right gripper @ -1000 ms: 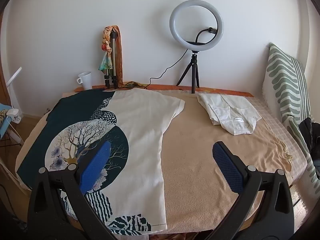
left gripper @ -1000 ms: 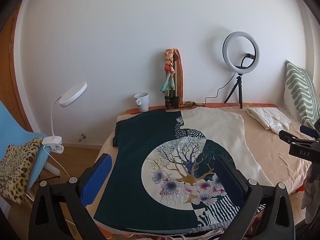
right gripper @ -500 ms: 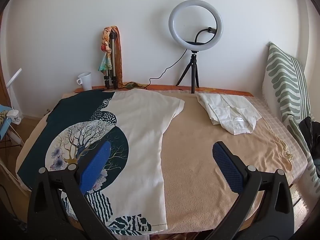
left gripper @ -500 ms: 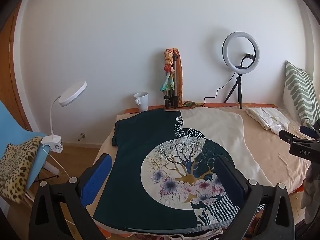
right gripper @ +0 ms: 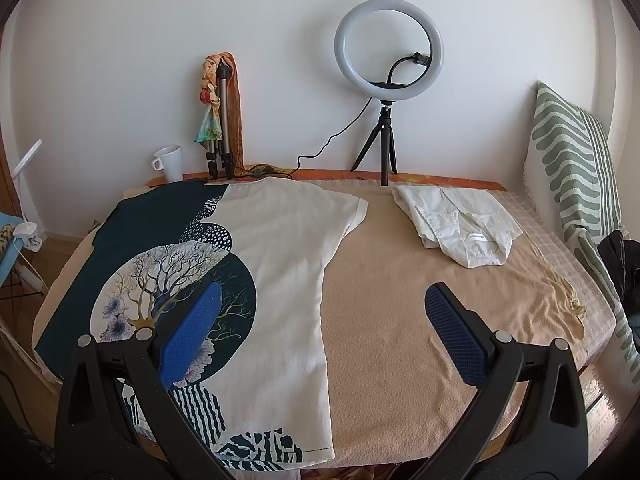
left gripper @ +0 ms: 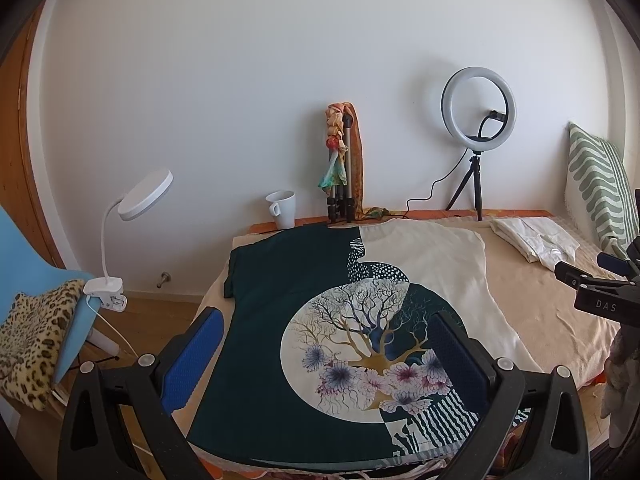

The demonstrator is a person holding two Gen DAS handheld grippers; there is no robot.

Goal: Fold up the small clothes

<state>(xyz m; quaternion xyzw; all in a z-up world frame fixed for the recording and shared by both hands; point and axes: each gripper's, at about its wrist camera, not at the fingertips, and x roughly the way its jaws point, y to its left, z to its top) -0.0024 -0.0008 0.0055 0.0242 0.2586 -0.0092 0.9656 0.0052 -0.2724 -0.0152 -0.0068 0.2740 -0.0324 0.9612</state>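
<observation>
Leftmost, only the left wrist view shows a blue chair [left gripper: 24,264] draped with a leopard-print cloth [left gripper: 28,336], and a white clip lamp [left gripper: 146,196] clamped to it above a wooden floor [left gripper: 160,316]. Next comes the desk [right gripper: 384,320], covered by a tan blanket and set against a plain white wall. On its left half the t-shirt [right gripper: 280,256] lies flat and unfolded, dark green on one side, cream on the other, with a round tree print. Along the wall stand a white mug [right gripper: 170,164], a folded tripod wrapped in a scarf [right gripper: 220,116] and a ring light [right gripper: 389,50] on a small stand. Right of the shirt and apart from it, a folded white garment [right gripper: 460,224] rests near a green striped pillow [right gripper: 572,184]; the right wrist view shows both in full. The left tongs [left gripper: 324,356] hover wide open over the shirt's hem. The right tongs [right gripper: 324,336] are likewise spread and empty, straddling the shirt's cream edge and bare blanket.
</observation>
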